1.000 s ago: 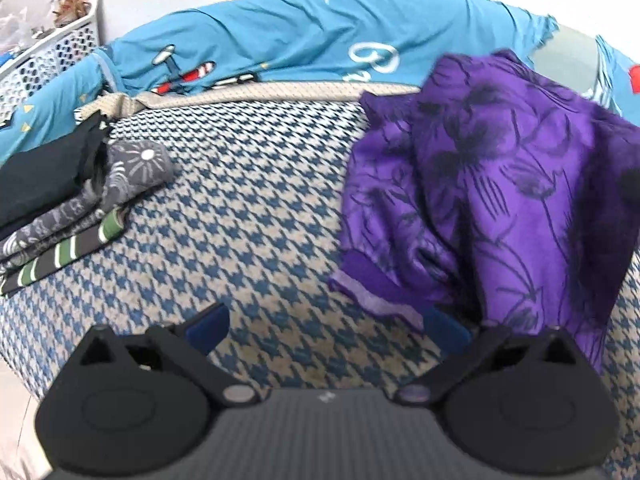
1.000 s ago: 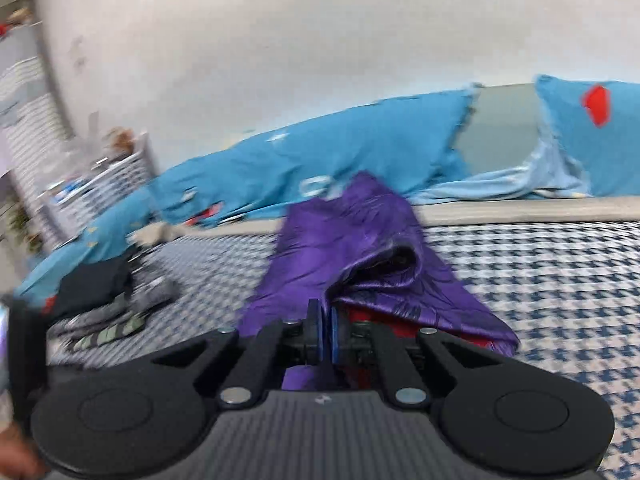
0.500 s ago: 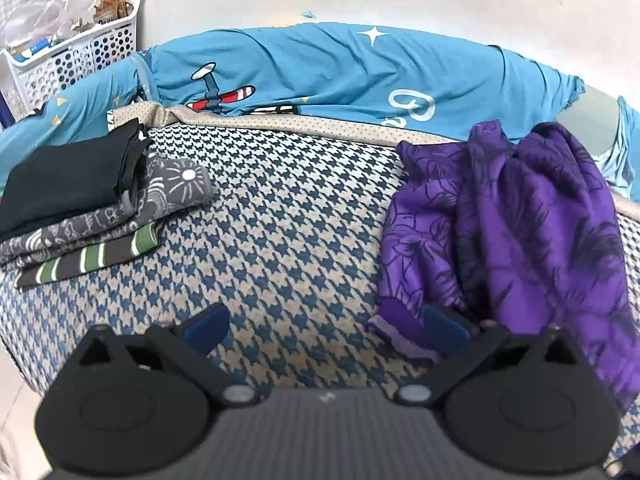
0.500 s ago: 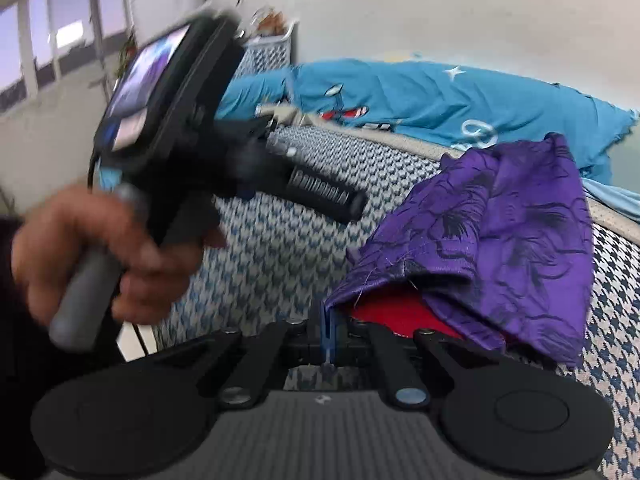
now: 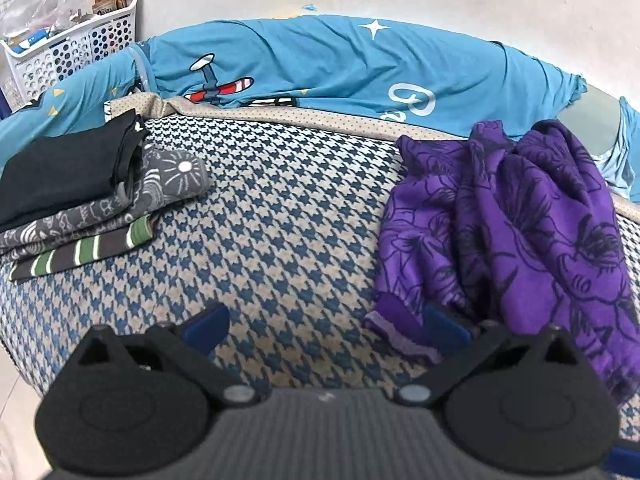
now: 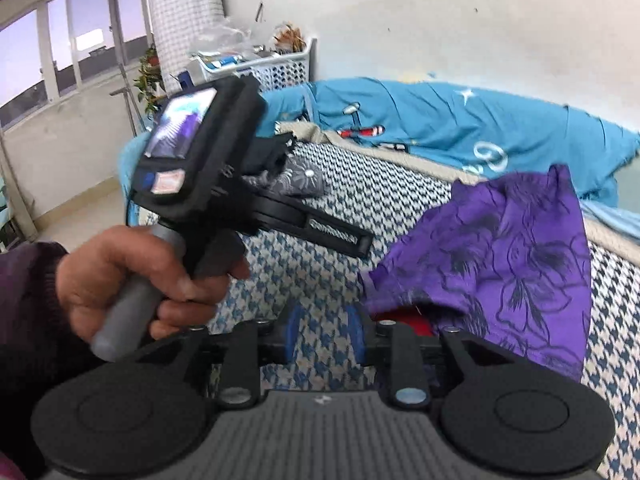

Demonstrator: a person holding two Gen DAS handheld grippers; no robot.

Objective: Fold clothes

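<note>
A purple floral garment [image 5: 520, 220] lies crumpled on the right of the houndstooth bed cover [image 5: 280, 220]. My left gripper [image 5: 324, 326] is wide open just above the cover, and its right finger [image 5: 440, 328] rests at the garment's hem. In the right wrist view the same garment [image 6: 520, 248] lies ahead to the right, with a red layer [image 6: 400, 320] showing under its edge. My right gripper [image 6: 324, 332] has its jaws opening, with only the cover between them. A hand [image 6: 132, 280] holds the left gripper's handle there.
A stack of folded clothes [image 5: 80, 192], black on top, sits at the bed's left edge. A blue cartoon-print quilt [image 5: 340, 72] is bunched along the wall. A white basket [image 5: 72, 48] stands at the far left corner. Windows [image 6: 60, 60] and floor lie beyond the bed.
The right gripper's jaws have parted and let go of the purple garment's edge, and its view swung left. The garment sank from hanging to lying on the bed.
</note>
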